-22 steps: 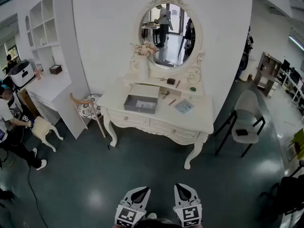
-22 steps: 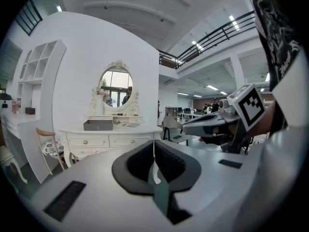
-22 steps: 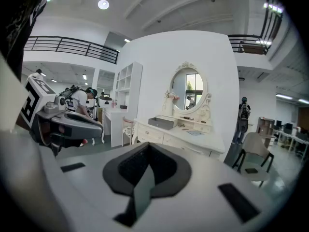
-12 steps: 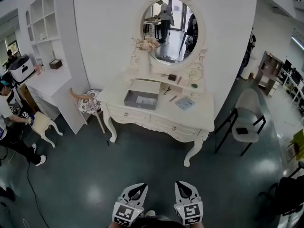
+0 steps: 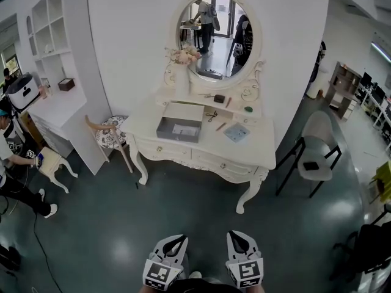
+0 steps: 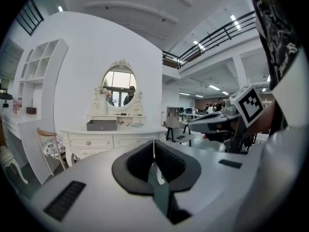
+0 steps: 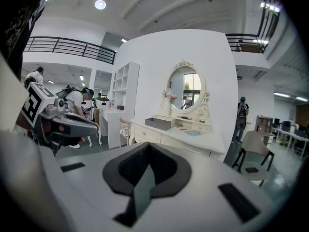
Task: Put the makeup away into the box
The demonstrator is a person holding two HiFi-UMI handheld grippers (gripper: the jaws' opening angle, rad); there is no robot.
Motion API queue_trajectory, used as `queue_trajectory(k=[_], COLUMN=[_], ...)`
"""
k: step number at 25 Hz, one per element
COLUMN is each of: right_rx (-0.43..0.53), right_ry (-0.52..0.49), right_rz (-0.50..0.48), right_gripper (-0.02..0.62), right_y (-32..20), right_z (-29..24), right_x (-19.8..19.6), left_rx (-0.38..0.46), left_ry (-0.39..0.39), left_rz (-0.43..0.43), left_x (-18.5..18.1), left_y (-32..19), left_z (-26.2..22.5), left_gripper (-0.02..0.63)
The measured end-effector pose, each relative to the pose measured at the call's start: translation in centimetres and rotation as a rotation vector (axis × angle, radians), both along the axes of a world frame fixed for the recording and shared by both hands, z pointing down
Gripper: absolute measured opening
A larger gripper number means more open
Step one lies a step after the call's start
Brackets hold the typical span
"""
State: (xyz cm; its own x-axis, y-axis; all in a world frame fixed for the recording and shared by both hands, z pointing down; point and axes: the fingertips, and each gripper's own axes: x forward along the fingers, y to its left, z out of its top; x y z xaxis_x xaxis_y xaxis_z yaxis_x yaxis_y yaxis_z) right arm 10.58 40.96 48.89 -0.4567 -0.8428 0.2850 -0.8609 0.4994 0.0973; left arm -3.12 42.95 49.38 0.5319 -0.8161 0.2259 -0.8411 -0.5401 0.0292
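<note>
Vanity tbl [image 5: 211,144] far off; makeup bits [image 5: 219,98] indistinct.

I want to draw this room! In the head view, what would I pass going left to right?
tall white shelf unit, round patterned stool, open grey rectangular box, flat pale blue square pad, pale grey chair with black legs

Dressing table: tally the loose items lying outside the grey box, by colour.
Black items: 2
Brown sticks: 2
Green round item: 1
Light blue flat square: 1
Total: 6. Anything smaller is too small to tell in the head view.
</note>
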Motion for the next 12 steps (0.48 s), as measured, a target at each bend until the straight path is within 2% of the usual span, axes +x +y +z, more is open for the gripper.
queue_trajectory(k=[7, 12], right_rx=[-0.024, -0.025], right_ry=[0.050, 0.048], right_rz=[0.021, 0.031], right_gripper=[0.009, 0.009], right_y=[-2.0, -4.6], right_z=[1.5, 1.3], right_x=[0.0, -0.2], left_rx=[-0.014, -0.010], left_ry=[-0.002, 0.051], left_rz=[-0.018, -0.008], left_x=[-1.1, -1.6], left_y=[-2.5, -5.0], left_z=[0.7, 0.7], left_gripper=[0.021, 0.021])
